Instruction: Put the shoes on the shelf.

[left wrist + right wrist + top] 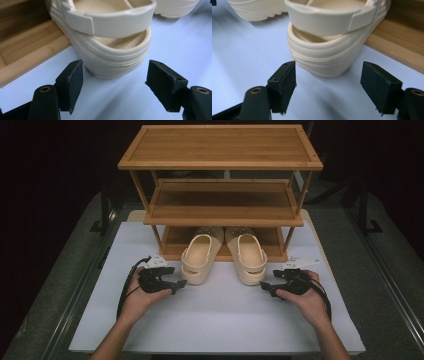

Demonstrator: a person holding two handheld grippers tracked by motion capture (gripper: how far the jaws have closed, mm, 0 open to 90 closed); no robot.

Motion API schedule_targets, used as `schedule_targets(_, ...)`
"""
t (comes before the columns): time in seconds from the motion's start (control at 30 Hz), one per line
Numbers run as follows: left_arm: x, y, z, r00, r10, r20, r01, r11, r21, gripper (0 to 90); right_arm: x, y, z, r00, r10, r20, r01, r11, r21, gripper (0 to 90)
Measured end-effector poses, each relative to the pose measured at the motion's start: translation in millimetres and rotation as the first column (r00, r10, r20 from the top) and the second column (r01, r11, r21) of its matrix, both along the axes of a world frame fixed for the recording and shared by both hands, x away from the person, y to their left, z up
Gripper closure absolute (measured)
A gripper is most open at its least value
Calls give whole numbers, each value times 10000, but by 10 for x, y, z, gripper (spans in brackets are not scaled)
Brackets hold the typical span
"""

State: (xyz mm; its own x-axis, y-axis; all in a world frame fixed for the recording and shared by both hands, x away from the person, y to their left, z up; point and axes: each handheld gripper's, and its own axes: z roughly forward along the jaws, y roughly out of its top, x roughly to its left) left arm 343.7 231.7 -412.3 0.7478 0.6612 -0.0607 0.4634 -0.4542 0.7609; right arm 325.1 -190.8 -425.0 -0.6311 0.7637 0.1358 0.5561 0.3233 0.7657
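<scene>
Two cream clog sandals lie side by side with their toes on the bottom shelf of a bamboo rack (220, 147) and their heels out on the white board. The left sandal (199, 257) has its heel just beyond my left gripper (181, 283), which is open. In the left gripper view that heel (117, 57) sits between and slightly past the two black pads (72, 82). My right gripper (263, 286) is open too, next to the heel of the right sandal (248, 257). In the right gripper view that heel (324, 57) lies just ahead of the open jaws.
The three-tier rack stands at the back of the white board (215, 320); its middle shelf (222, 202) and top shelf are bare. The bottom shelf's wooden edge (27, 62) lies beside the left sandal. Dark floor and metal rails (395, 290) flank the table.
</scene>
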Motion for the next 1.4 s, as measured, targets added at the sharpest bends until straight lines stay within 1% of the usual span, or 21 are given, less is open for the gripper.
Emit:
schedule_targets(0.1,27,-38,-28,10000,-99,-9,99,9999,48,291,18,13,-42,10000,58,-44,-58,10000,-46,279)
schedule_targets(0.27,79,-96,-74,9999,-137,-14,137,9999,99,294,48,31,-45,10000,56,56,-56,10000,19,281)
schedule_targets(0.33,94,-111,-81,9999,-149,-59,149,9999,-9,282,62,42,-48,10000,79,50,-79,10000,-3,288)
schedule_targets(0.4,103,-124,-77,9998,-183,-30,183,9998,91,283,79,58,-51,9999,105,56,-105,9999,28,294)
schedule_targets(0.47,109,-140,-76,9998,-206,-22,207,9997,132,286,98,73,-51,9995,301,40,-302,9995,106,317)
schedule_targets(0.53,112,-160,-73,9996,-265,-15,266,9996,123,302,108,97,-49,9990,446,52,-447,9990,84,337)
schedule_targets(0.67,125,-235,-64,9993,-366,108,365,9992,142,331,143,145,-45,9976,696,-13,-696,9975,70,333)
schedule_targets(0.73,143,-268,-63,9993,-358,87,357,9993,95,330,168,169,-41,9975,700,15,-700,9975,-39,332)
schedule_targets(0.87,201,-331,-62,9991,-430,44,430,9990,136,308,242,218,-47,9978,668,2,-668,9977,-72,333)
schedule_targets(0.93,223,-369,-66,9993,-361,54,361,9993,57,297,278,250,-47,9975,702,-19,-702,9975,-86,333)
schedule_targets(1.13,311,-487,-78,9995,-308,120,306,9994,174,286,359,347,-41,9972,750,-63,-751,9970,-173,323)
schedule_targets(1.2,334,-525,-87,9995,-262,177,260,9996,127,287,380,371,-40,9971,764,-65,-765,9970,-155,324)
schedule_targets(1.27,356,-541,-85,9994,-294,171,291,9995,152,295,396,393,-40,9970,776,-66,-777,9969,-121,324)
schedule_targets(1.4,402,-598,-91,9994,-318,152,317,9995,39,312,432,452,-46,9965,840,-5,-840,9964,-73,326)
